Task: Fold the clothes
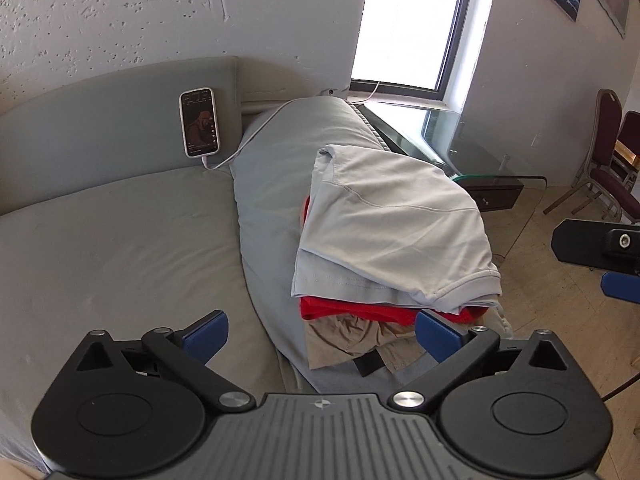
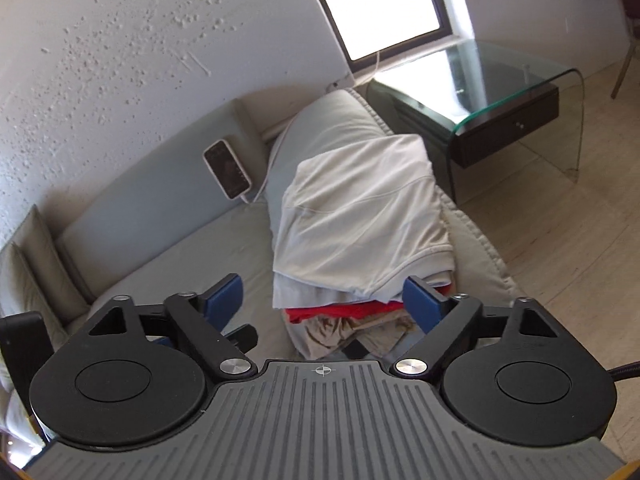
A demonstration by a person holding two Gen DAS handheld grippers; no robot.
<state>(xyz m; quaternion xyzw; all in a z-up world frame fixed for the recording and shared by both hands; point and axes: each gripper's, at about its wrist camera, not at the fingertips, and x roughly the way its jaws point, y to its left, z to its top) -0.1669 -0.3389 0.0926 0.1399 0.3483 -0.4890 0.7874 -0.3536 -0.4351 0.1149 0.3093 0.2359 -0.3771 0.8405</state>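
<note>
A stack of folded clothes rests on a long grey cushion along the bed's right edge. On top lies a pale grey shirt, under it a red garment, and at the bottom a tan one. My left gripper hangs just short of the stack's near end, its blue pads wide apart with nothing pressed between them. My right gripper stands open the same way, level with the stack's near edge. Part of the right gripper shows at the right edge of the left wrist view.
A phone on a white cable leans against the grey headboard. A glass side table with a dark drawer stands right of the bed under a window. Dark red chairs stand on the tan floor.
</note>
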